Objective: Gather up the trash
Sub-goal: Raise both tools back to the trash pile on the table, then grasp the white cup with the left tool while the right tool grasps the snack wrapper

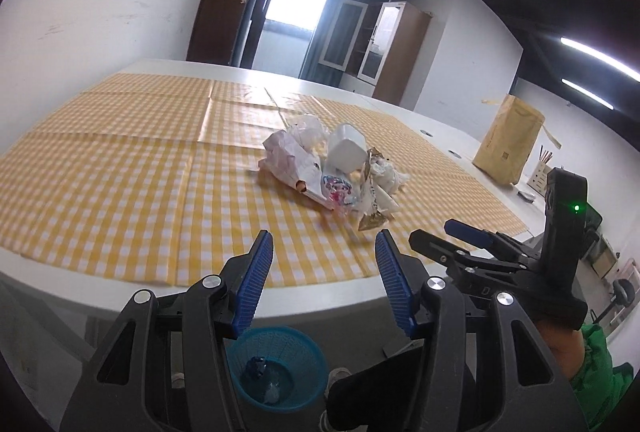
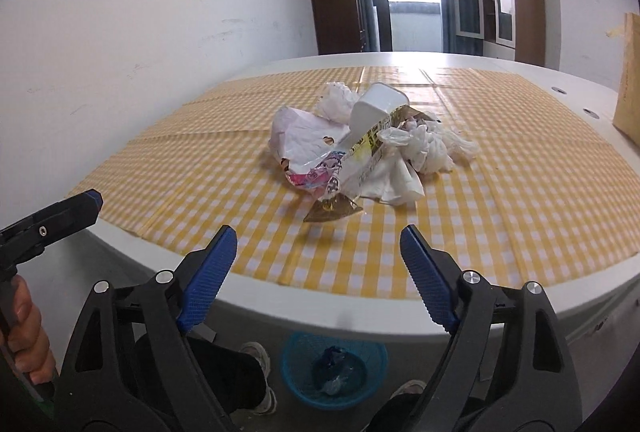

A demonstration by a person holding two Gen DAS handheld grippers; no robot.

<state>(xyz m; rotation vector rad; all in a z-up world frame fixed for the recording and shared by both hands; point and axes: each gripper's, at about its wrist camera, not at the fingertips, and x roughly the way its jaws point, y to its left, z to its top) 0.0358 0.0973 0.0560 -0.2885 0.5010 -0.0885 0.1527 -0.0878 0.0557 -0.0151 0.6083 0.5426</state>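
Note:
A pile of trash (image 1: 332, 168) lies on the yellow checked tablecloth (image 1: 120, 192): crumpled white paper, a white foam cup (image 1: 346, 150), a colourful wrapper and a gold foil wrapper (image 1: 372, 220). The same pile (image 2: 360, 144) shows in the right wrist view, with the cup (image 2: 376, 104) and foil wrapper (image 2: 334, 210). My left gripper (image 1: 324, 236) is open and empty, held above the table's near edge short of the pile. My right gripper (image 2: 318, 232) is open and empty, also near the edge. A blue mesh bin (image 1: 276, 368) stands on the floor below, holding some trash; it also shows in the right wrist view (image 2: 334, 368).
A brown paper bag (image 1: 508, 140) stands on the white table (image 1: 440, 136) at the far right. The right gripper's body (image 1: 500, 252) shows to the right of the left one. The person's legs and shoes (image 2: 256, 356) are beside the bin.

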